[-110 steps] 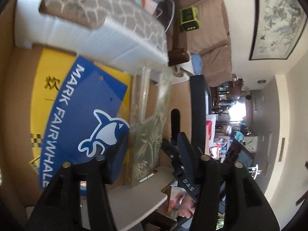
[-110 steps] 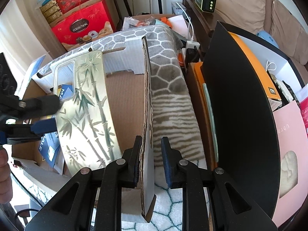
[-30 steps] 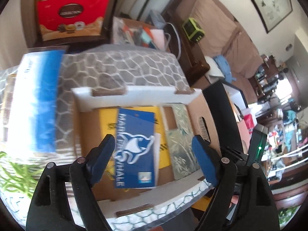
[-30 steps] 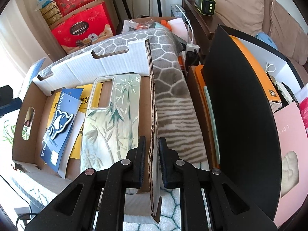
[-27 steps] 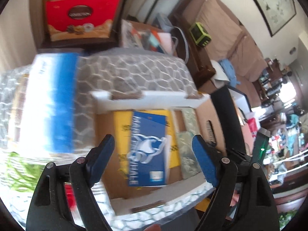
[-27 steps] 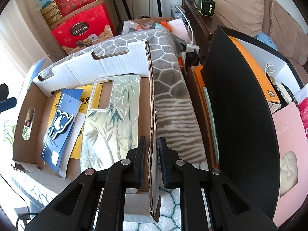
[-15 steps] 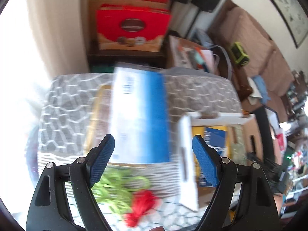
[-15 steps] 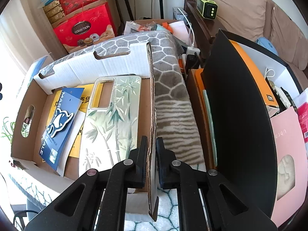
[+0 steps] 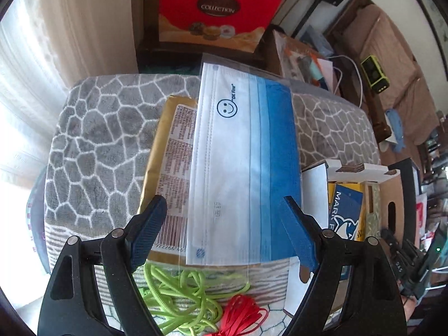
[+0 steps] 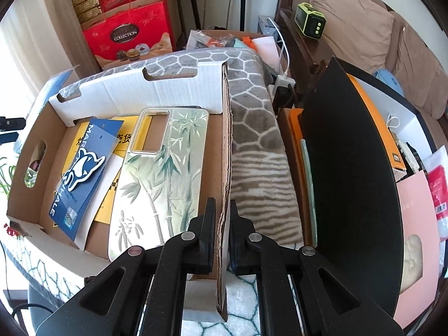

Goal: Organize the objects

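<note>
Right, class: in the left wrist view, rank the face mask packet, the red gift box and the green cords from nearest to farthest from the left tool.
1. Face mask packet: between the open left tool fingers.
2. Green cords: just below the packet, near the frame's bottom.
3. Red gift box: top of frame, beyond the blanket.

Both wrist cameras look steeply down from close above: the left over the mask packet (image 9: 243, 165), the right over the cardboard box (image 10: 226, 151), which both views share.
</note>
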`<state>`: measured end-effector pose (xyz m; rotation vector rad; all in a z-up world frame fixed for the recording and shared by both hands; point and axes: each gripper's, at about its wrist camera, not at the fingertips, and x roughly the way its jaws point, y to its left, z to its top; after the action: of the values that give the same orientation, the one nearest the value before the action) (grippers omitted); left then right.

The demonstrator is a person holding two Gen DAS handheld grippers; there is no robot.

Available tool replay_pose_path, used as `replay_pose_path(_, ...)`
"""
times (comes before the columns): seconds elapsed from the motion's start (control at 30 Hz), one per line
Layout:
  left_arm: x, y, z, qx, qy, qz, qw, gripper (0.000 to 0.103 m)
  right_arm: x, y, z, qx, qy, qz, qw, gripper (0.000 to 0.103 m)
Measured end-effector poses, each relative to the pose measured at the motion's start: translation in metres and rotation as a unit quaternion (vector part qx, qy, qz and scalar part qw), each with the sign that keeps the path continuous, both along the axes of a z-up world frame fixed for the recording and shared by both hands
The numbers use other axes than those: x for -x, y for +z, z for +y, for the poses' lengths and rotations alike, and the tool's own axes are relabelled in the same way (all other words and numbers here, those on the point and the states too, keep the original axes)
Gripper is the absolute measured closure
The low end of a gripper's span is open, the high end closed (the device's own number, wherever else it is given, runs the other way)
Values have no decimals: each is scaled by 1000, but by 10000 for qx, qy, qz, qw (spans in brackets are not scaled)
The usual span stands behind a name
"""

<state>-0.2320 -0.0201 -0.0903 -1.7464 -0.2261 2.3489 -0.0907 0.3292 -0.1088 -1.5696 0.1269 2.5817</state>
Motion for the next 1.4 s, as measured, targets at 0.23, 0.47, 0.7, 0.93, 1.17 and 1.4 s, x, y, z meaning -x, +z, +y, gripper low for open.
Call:
replay_pose_path(0.23, 4, -6, 17, 413, -275, 73, 9987, 44, 2, -2, 1, 39, -24, -12, 10000, 96)
replay_pose_path(0.47, 2, 2, 4, 150, -36, 164, 9997, 95, 2, -4, 0, 31, -22, -17, 10000, 95)
replay_pose_path(0.7, -11, 36, -18, -637, 85, 520, 9966, 101, 1, -4, 0, 25, -26, -16, 10000, 95)
replay_pose_path(0.93, -27, 84, -16, -1342, -198, 937, 9863, 101, 0, -6, 0, 71, -41, -20, 10000, 95)
replay_pose_path(1.17, -47, 106, 28, -1906, -1105, 878, 9715, 101, 0, -6, 2, 106, -54, -12, 9999, 94)
replay_pose_path(1.4, -46, 67, 87, -1958, -1634, 339, 9663, 101, 0, -8, 3, 132, -63, -47, 9999, 94)
